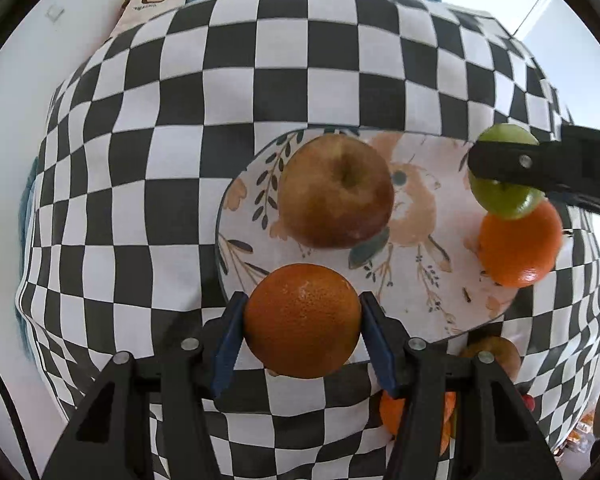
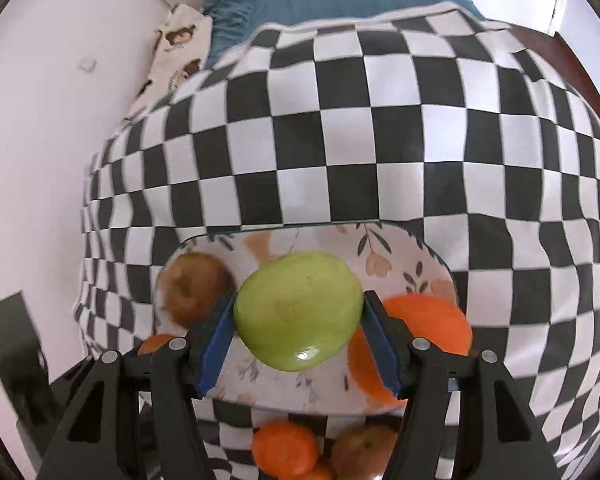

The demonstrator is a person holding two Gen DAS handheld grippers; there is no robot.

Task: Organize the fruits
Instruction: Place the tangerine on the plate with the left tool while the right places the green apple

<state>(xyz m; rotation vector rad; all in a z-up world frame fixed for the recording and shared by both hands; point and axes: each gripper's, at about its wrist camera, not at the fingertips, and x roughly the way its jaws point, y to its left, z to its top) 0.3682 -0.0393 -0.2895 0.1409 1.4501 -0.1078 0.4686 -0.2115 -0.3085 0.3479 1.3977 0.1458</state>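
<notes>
Green apple [image 2: 298,312], smooth, glossy, slightly flattened.

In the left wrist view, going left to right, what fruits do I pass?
Orange held in the left gripper → red-brown apple on the plate → green apple in the right gripper. The second orange sits under the green apple, so I leave it out.

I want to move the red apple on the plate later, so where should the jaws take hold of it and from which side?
Come from straight above and grip the red apple across its widest middle, one pad on each flank. It sits upright, stem dimple up, alone on the floral plate, with bare plate on both sides. Avoid the dimple, which offers no flat contact.
</notes>
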